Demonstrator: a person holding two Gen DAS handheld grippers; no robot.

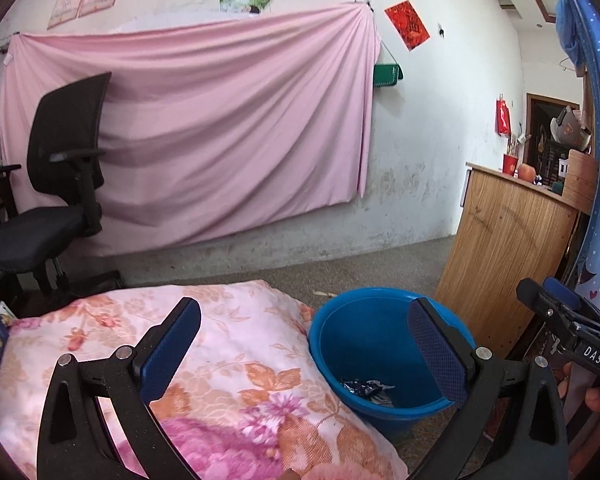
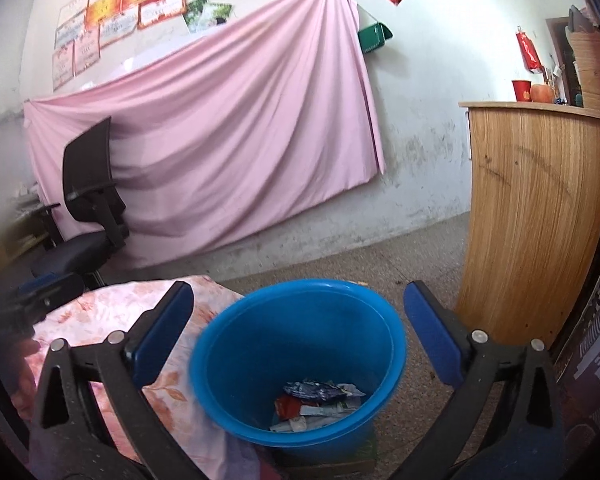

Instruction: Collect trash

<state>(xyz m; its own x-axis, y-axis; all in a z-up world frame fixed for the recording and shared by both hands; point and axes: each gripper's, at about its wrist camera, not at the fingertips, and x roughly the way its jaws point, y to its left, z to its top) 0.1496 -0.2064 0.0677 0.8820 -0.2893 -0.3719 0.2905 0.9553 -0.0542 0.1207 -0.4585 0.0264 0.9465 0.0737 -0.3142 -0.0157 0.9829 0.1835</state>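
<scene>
A blue plastic bin [image 2: 300, 360] stands on the floor beside a bed with a floral quilt [image 1: 228, 360]. Several crumpled wrappers [image 2: 320, 404] lie at its bottom. In the left wrist view the bin [image 1: 364, 344] shows a dark wrapper [image 1: 366, 388] inside. My right gripper [image 2: 300, 344] is open and empty, hovering above the bin's mouth. My left gripper [image 1: 304, 352] is open and empty, over the quilt's edge and the bin's left rim. The right gripper also shows at the right edge of the left wrist view [image 1: 560, 312].
A wooden counter [image 2: 536, 220] stands right of the bin, with a red cup [image 2: 521, 90] on top. A black office chair [image 1: 60, 184] stands at the left before a pink cloth [image 1: 220, 128] hung on the wall. Bare floor [image 2: 420, 248] lies behind the bin.
</scene>
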